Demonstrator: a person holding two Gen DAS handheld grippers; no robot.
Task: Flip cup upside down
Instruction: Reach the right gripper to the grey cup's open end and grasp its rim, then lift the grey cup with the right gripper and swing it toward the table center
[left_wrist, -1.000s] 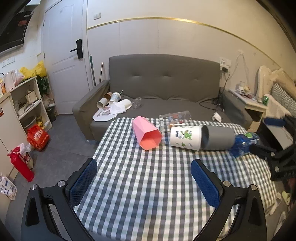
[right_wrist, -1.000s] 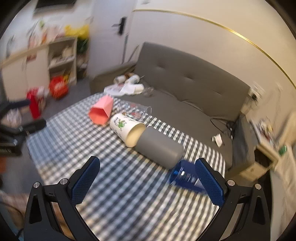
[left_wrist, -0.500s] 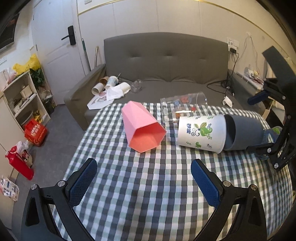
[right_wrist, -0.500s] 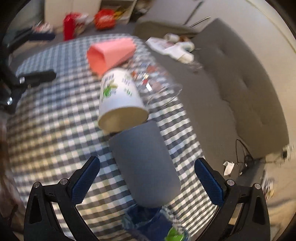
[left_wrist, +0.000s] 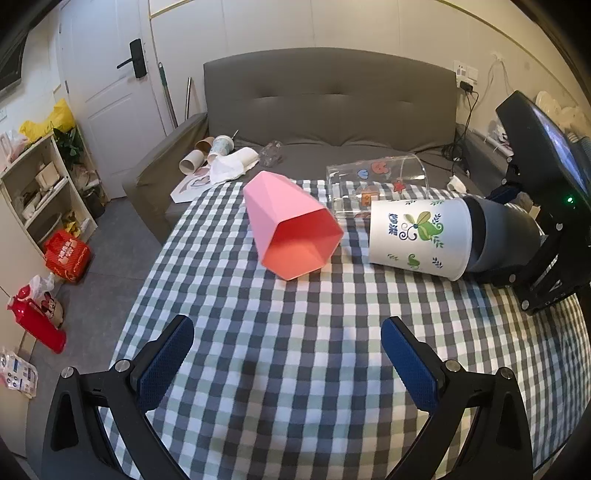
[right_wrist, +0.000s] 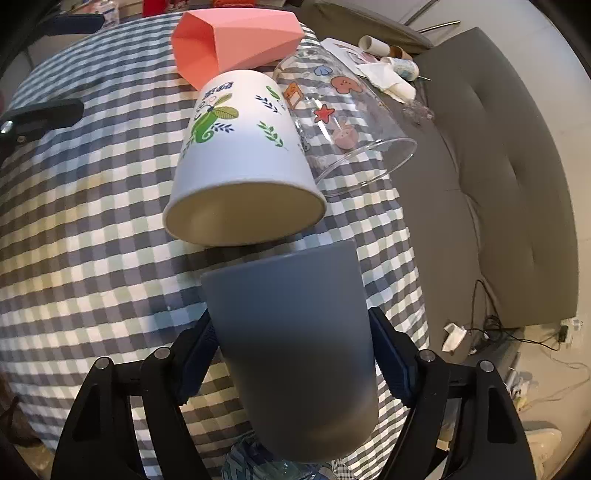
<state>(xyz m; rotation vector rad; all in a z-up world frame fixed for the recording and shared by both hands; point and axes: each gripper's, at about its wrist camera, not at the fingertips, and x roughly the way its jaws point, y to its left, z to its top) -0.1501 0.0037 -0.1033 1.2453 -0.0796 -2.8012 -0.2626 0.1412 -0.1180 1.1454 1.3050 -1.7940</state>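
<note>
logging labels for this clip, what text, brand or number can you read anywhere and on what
White paper cup: blue characters above the green plant print, too small and distorted to read.
Red box on the floor: light characters, too blurred to read.
Red bag on the floor: a cartoon mouse picture, no readable words.
Clear cup: cartoon stickers only, no text.
Pink cup, grey cup: no markings visible.

Right gripper (right_wrist: 291, 354) clamped on grey cup (right_wrist: 295, 354), blue pads (right_wrist: 391, 365) pressed to both sides. Cup lying sideways on checked tablecloth (right_wrist: 92, 229), mouth facing white paper cup (right_wrist: 240, 155) with green leaf print. Clear glass (right_wrist: 343, 110) with stickers beside it, pink faceted cup (right_wrist: 236, 40) beyond. Grey sofa (right_wrist: 509, 166) behind table.
</note>
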